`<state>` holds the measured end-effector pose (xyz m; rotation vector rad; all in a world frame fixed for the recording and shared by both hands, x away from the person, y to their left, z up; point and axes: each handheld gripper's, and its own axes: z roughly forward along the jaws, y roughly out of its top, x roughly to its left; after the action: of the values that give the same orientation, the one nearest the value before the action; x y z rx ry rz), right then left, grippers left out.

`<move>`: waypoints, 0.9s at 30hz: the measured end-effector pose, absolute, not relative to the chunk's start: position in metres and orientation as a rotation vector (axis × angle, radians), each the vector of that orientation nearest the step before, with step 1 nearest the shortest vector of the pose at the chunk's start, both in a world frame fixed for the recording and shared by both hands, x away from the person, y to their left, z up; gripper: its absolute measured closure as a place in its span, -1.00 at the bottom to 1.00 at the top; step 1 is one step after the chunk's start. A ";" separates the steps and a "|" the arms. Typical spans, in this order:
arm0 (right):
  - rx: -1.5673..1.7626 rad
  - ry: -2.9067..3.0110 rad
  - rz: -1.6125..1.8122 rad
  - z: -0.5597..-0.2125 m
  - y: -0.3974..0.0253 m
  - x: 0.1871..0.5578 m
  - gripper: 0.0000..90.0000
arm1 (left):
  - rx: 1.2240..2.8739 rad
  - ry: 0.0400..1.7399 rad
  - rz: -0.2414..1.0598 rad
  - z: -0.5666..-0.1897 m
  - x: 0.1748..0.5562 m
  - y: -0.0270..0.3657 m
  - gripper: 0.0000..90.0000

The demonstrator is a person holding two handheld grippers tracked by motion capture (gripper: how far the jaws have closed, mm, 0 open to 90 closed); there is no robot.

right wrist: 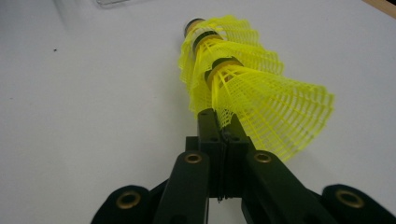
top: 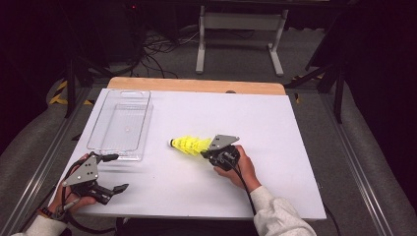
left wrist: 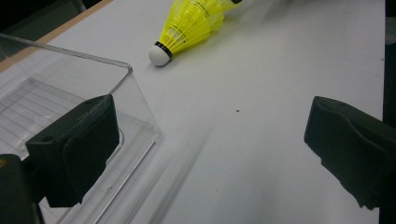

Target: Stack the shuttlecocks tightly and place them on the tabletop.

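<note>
Nested yellow plastic mesh shuttlecocks (top: 188, 145) lay near the middle of the white table (top: 275, 128), pinched at the skirt rim by the right gripper (right wrist: 223, 122).

Its black jaws were closed on the outermost skirt's lattice edge; the white cork tip (left wrist: 159, 54) pointed toward the table's left edge. How many shuttlecocks were stacked was hard to tell. The left gripper (top: 112, 173) hovered near the front left corner, jaws spread wide and empty, just beside a clear rectangular plastic tray (top: 119, 125) whose near corner one jaw partly hid.
</note>
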<state>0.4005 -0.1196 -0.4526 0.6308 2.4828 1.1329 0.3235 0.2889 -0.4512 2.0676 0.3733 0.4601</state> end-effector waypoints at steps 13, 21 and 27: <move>0.611 2.489 1.142 -0.457 -0.107 0.406 0.98 | 2.068 0.371 0.456 -0.451 0.323 0.289 -0.91; 0.614 2.505 1.151 -0.463 -0.103 0.410 0.87 | 2.073 0.366 0.461 -0.451 0.324 0.289 -0.91; 0.620 2.528 1.141 -0.466 -0.102 0.412 0.76 | 2.069 0.372 0.455 -0.451 0.323 0.289 -0.91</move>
<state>0.4122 -0.1024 -0.4664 0.6197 2.5281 1.1406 0.3231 0.2892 -0.4512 2.0693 0.3720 0.4549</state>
